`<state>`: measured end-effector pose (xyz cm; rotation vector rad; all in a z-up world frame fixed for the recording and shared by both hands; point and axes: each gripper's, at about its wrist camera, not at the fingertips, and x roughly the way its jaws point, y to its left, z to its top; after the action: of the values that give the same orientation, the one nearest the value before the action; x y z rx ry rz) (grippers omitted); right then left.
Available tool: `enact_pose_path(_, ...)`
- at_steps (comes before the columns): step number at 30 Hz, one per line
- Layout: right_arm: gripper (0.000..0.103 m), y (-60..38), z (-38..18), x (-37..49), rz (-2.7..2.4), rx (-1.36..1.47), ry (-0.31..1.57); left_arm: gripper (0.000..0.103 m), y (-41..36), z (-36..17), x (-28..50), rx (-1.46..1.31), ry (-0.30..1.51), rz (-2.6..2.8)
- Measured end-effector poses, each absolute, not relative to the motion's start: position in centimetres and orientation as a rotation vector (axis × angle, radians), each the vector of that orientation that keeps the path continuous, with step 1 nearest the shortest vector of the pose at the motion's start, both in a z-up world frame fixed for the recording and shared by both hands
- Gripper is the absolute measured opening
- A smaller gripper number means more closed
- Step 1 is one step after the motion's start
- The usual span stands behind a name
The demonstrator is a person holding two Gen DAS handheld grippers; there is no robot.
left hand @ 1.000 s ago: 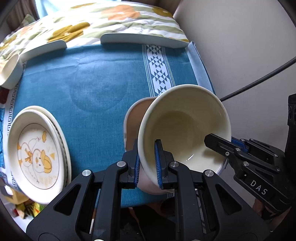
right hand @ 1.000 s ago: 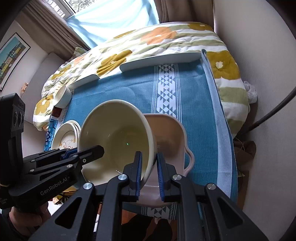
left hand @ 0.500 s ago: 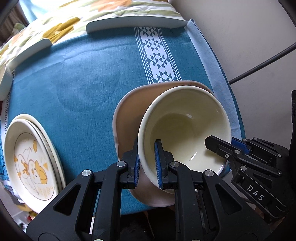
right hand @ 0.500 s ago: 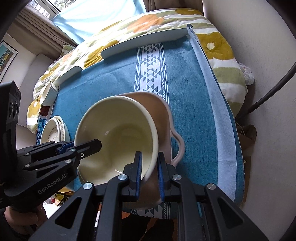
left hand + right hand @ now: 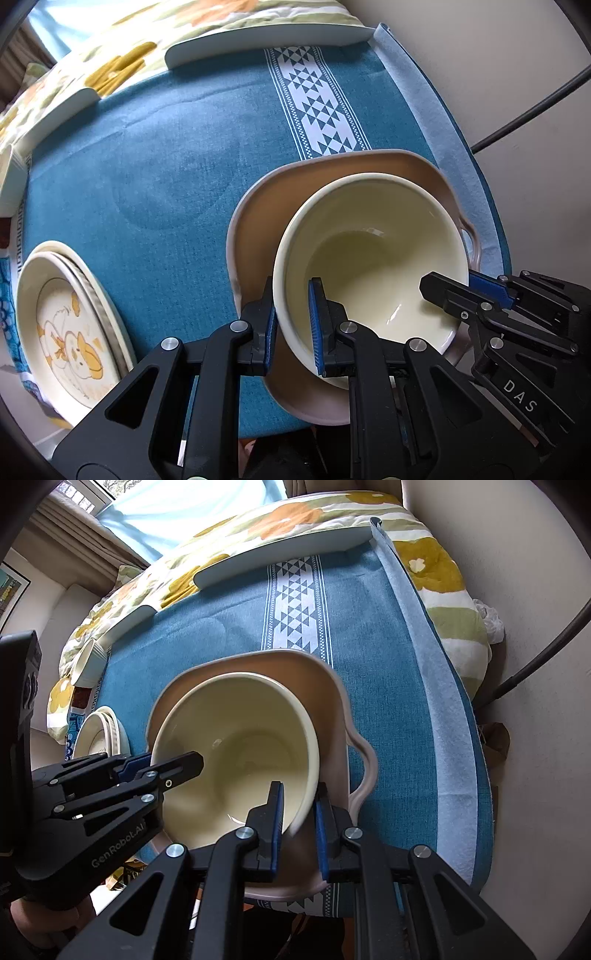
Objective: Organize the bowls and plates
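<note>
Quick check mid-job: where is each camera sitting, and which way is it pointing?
Left wrist: on the left claw, looking steeply down at the cream bowl whose rim it pinches; the right claw enters from the right.
Right wrist: on the right claw, looking steeply down, pinching the bowl's opposite rim; the left claw and a hand show at left.
Shared: cream bowl inside the pink dish, blue cloth, stacked plates.

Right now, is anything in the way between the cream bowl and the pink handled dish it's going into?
Nothing visible. The cream bowl, gripped at its rim by the left tool and right tool, sits tilted directly over the empty pink dish.
</note>
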<state>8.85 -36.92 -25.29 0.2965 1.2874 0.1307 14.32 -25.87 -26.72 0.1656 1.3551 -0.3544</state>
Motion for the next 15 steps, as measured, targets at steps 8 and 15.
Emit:
enact_pose_path(8,0.015,-36.8,-25.2,8.8,0.134,0.293,1.286,0.012,-26.8,-26.5,13.7,0.268,1.305,-0.314)
enact_pose_path(15,0.015,-37.1,-24.7,8.5,0.140,0.303,1.268,0.017,-26.8,-25.8,13.3,0.298,1.267,-0.295)
